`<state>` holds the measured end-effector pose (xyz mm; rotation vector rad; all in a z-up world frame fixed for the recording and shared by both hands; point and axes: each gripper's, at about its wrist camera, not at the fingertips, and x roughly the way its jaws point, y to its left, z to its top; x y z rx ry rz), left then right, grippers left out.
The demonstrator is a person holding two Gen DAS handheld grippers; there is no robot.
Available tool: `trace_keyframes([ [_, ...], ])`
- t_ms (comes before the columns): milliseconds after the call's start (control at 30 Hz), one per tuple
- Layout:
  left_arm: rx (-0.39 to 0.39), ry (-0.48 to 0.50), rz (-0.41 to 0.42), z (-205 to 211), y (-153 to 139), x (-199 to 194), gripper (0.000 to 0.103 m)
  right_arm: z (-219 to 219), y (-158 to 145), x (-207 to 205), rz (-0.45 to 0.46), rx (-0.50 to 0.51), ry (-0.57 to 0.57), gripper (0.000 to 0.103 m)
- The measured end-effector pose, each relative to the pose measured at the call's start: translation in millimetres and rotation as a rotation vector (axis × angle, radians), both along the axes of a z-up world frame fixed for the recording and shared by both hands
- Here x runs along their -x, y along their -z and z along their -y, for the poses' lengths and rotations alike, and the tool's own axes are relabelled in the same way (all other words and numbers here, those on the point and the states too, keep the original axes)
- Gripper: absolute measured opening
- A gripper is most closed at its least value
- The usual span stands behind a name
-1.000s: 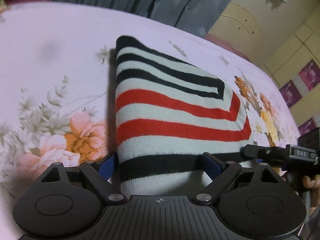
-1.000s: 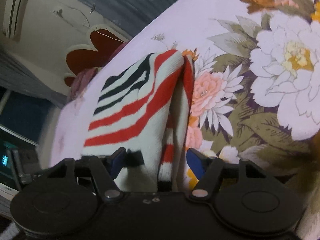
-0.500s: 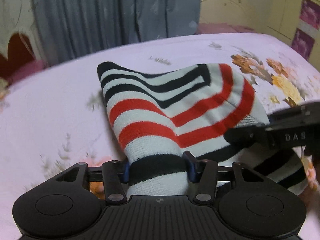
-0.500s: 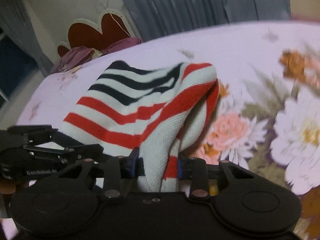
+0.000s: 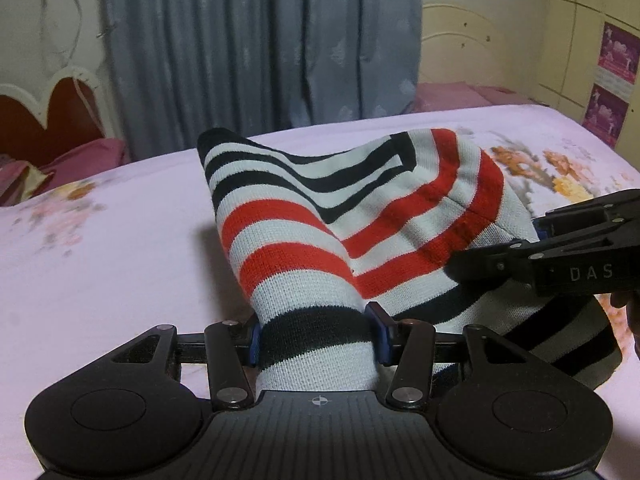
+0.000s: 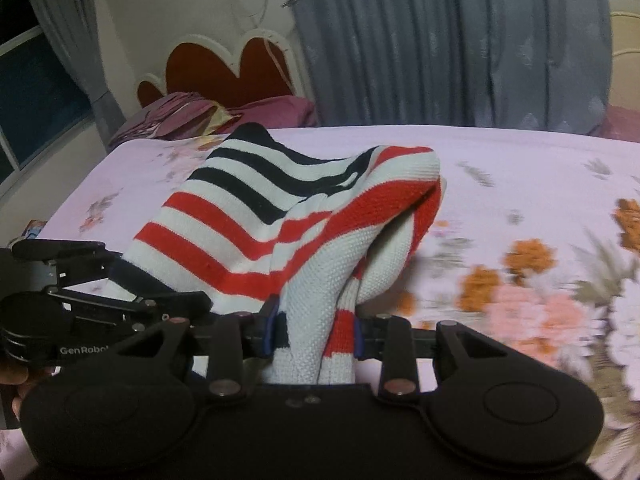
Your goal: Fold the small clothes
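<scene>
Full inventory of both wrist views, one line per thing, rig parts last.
striped knit garment: 1, white with red and black stripes, bunched, near edge lifted over the bed, held at two points
floral bedsheet: 1, pale pink with orange and pink flowers, covers the bed
curtain: 1, grey-blue, behind the bed
headboard: 1, dark red with white scalloped trim, far left
pillows: several, purple-pink, at the headboard
posters: 2, magenta, on the cream cabinet at right
window: 1, dark, far left
left hand-held gripper: 1, black with blue pads, shut on the garment's black band
right hand-held gripper: 1, black with blue pads, shut on a bunched fold
</scene>
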<state>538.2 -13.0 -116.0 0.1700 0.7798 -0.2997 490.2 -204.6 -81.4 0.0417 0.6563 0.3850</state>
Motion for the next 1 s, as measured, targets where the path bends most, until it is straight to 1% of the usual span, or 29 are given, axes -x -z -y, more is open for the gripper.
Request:
trace_keyframes([
  [167, -0.017, -0.034, -0.01, -61.7, 3.7, 3.2, 0.05, -60.8, 10.1, -6.1, -0.015, -0.001, -0.028, 0.032],
  [333, 0.001, -0.066, -0.034, -109.0, 16.9, 3.4, 0.05, -108.3, 19.9, -15.6, -0.031, 0.01, -0.057, 0.032],
  [500, 0.021, -0.066, -0.052, -131.9, 33.3, 4.1, 0.05, -128.5, 27.9, -20.0, -0.05, 0.021, -0.058, 0.033],
  [667, 0.05, -0.055, -0.083, -138.9, 52.2, 1.2, 0.051, -135.5, 39.7, -21.7, -0.084, 0.038, -0.029, 0.032],
  [767, 0.08, -0.062, -0.099, -141.7, 59.8, -0.7, 0.057, -127.4, 53.3, -27.2, -0.131, 0.005, 0.002, 0.033],
  [800, 0.096, -0.068, -0.106, -144.8, 62.1, -1.9, 0.061, -124.2, 57.5, -29.1, -0.143, -0.007, 0.012, 0.033],
  [867, 0.108, -0.081, -0.108, -150.8, 66.9, -2.9, 0.073, -119.2, 64.2, -30.8, -0.168, -0.053, 0.038, 0.033],
  [900, 0.095, -0.091, -0.104, -152.7, 68.5, -2.5, 0.085, -116.5, 66.3, -31.4, -0.174, -0.073, 0.047, 0.034],
  [933, 0.089, -0.099, -0.101, -154.7, 70.8, -3.0, 0.091, -115.5, 68.2, -31.1, -0.175, -0.082, 0.053, 0.034],
  [1000, 0.121, -0.103, -0.112, -165.8, 72.7, -3.8, 0.093, -114.2, 70.5, -29.3, -0.173, -0.089, 0.054, 0.035],
])
